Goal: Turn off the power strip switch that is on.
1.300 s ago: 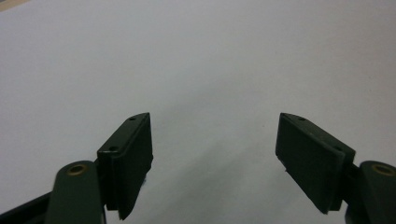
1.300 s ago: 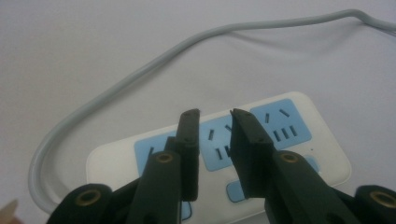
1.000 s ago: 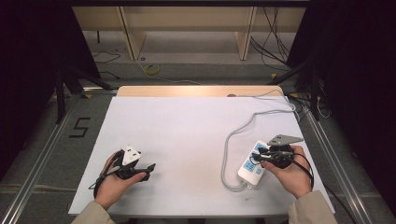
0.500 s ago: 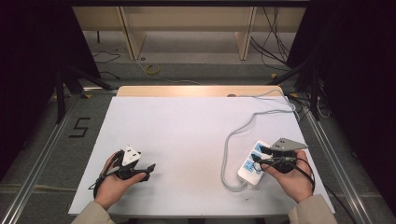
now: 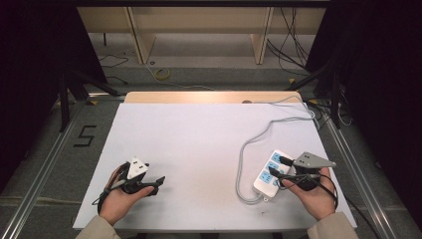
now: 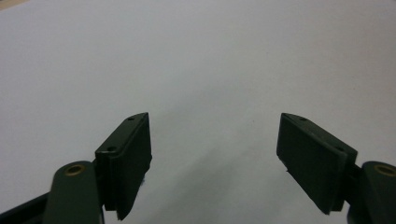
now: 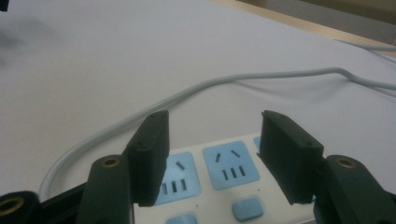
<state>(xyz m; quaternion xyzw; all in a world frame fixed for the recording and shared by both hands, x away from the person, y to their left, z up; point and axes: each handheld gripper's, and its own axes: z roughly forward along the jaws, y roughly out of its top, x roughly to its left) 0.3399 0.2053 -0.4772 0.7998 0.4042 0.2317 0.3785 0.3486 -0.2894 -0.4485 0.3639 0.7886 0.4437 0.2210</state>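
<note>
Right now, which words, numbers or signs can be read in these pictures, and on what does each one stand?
"5": a dark numeral on the floor, left of the table.
The power strip shows blue socket faces and blue switches, but no print on it can be read.
The left gripper and the right gripper show no readable marking.

Looking forward and down from above the near side, taking in the whole table (image 5: 209, 129) and the floor beyond. Riding low on the left gripper (image 6: 215, 163), facing along its jaws, close over bare tabletop (image 6: 196, 56). Riding on the right gripper (image 7: 212, 158), sitting close above the power strip (image 7: 219, 179) and looking across its cable (image 7: 224, 81) toward the far wooden edge (image 7: 299, 25). Sharing with the high view the strip (image 5: 271, 172), the cable (image 5: 249, 144) and the white surface.
</note>
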